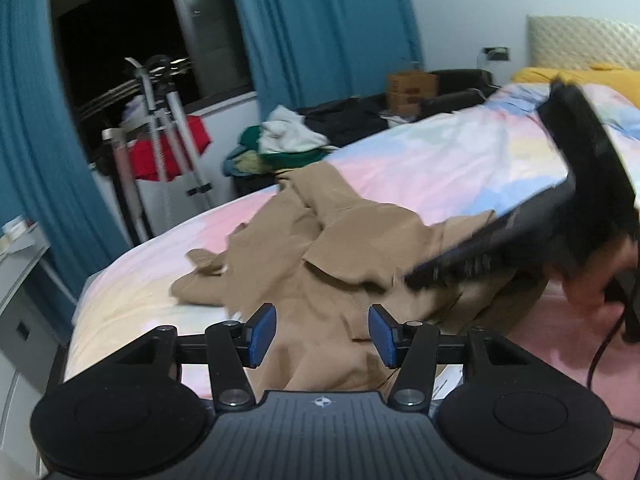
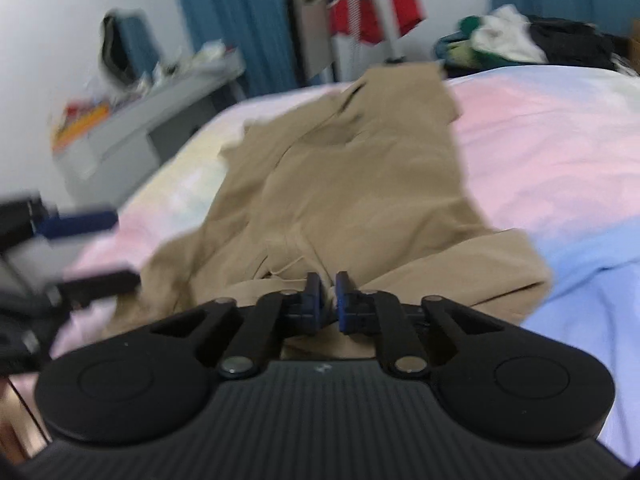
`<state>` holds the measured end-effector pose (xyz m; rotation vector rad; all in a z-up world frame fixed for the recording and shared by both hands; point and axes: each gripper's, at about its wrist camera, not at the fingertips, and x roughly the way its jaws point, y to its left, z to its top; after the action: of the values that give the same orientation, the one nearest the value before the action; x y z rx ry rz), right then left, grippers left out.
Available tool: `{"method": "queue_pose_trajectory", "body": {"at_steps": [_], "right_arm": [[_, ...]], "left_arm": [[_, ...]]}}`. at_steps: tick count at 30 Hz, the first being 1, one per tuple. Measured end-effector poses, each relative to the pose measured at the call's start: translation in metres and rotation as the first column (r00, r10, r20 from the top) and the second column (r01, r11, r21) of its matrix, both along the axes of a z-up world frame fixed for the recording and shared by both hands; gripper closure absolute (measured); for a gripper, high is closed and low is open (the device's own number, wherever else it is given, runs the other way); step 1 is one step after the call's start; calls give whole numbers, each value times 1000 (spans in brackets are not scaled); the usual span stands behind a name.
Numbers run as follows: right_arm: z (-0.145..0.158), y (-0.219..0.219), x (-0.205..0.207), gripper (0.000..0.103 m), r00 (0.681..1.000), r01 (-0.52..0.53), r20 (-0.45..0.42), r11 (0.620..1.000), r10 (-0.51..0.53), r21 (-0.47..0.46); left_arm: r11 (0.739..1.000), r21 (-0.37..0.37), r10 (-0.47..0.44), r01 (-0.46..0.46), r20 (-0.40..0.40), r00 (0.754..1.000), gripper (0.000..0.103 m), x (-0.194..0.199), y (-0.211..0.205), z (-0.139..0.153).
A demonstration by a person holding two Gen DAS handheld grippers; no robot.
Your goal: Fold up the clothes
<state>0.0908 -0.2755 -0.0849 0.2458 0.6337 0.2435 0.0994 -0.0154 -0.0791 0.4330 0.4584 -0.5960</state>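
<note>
- Right gripper nearly shut, a thin fold of tan garment apparently pinched between blue pads.
- Left gripper half open, empty, above the same crumpled cloth on pastel bedspread.
- Likely risk: thin pinch slipping, or one-sided pull bunching fabric.

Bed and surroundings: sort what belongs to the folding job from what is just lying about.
Part of the job:
tan garment, crumpled on the bed
left gripper, jaws open over it
right gripper, jaws nearly shut at its near edge

Lying about:
clothes pile
cardboard box
tripod
yellow blanket
</note>
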Motion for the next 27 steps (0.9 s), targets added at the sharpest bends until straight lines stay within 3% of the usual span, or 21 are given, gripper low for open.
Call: {"method": "queue_pose_trajectory", "body": {"at_steps": [3,6,9,11,14,16,20,22,25,27], "right_arm": [[14,-29,-11,93,990,123,57,990,-127,74],[26,-72,-24,93,943,298,97,937,-319,183],[20,-114,-37,93,839,510,57,818,-542,267],[4,-137,-43,93,738,654,-23,706,-674,272],[-23,-154,-45,92,617,785,-180,583,-766,210],[-33,-158,-44,91,573,819,-245,536,-782,204],[-30,-153,-42,89,586,810,-224,553,-779,198],[-26,-144,-43,85,590,806,-177,565,-788,176],[-16,-140,-46,72,593,802,-102,576,-799,156],[-9,-136,-50,63,601,795,-48,591,-798,141]], "left_arm": [[1000,-26,-15,14,-51,999,47,15,-7,-2],[999,-14,-45,44,-69,997,46,26,-20,-8],[996,-4,-89,89,-89,992,46,34,-38,-16],[992,-9,-123,122,-91,988,46,37,-50,-21],[986,-36,-163,160,-92,982,46,41,-70,-27],[985,-22,-173,172,-103,980,46,44,-87,-35],[988,38,-142,150,-157,977,46,57,-111,-59],[992,-17,-126,125,-224,966,46,68,-112,-68],[993,-90,-99,76,-277,956,47,77,-110,-71],[996,-88,-58,34,-284,957,64,76,-112,-72]]}}
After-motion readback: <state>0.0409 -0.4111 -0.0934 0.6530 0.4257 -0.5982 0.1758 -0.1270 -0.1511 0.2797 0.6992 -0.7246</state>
